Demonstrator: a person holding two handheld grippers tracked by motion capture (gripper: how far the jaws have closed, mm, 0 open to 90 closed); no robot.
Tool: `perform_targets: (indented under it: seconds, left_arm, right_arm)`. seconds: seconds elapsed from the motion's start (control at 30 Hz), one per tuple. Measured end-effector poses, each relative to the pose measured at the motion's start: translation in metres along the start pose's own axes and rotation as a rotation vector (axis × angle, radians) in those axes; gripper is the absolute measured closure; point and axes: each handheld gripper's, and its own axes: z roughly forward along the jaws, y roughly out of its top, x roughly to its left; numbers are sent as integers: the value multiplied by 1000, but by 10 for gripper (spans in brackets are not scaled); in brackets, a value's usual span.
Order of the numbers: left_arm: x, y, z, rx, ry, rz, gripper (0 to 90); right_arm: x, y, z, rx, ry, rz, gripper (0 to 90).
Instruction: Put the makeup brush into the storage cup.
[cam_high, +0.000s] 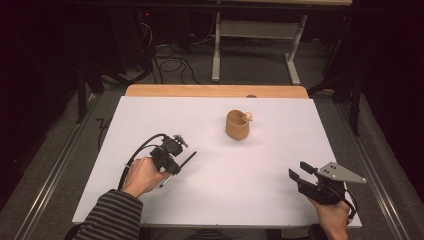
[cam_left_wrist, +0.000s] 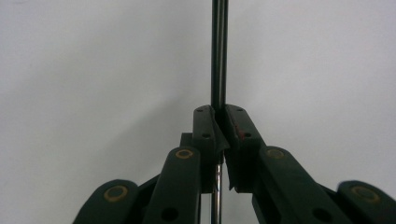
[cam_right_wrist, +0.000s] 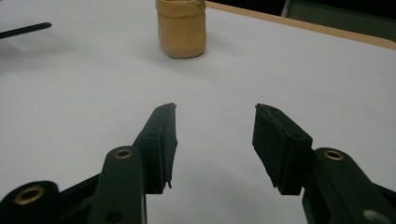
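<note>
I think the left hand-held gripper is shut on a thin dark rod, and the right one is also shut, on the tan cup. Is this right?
Not quite. The left hand-held gripper is shut on the rod, but the right hand-held gripper is open and holds nothing; the cup stands apart, farther up the table. The right gripper view shows it.

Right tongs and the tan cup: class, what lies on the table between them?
Nothing: in the right gripper view, bare white table runs from the open right tongs to the tan cup.

Your left gripper (cam_left_wrist: 218, 140), matt black plastic, clamps a glossy thin metal rod (cam_left_wrist: 219, 51); tan cup (cam_high: 237, 125) looks matt, table sheet (cam_high: 210, 180) smooth white, far edge wood.
</note>
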Motion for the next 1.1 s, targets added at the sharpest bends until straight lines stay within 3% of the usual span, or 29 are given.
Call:
perform_targets:
  seconds: [1.1]
  left_arm:
    - [-12, 5, -26, -121, -42, 66, 834]
  right_arm:
    - [0, 0, -1, -1, 11, 1, 521]
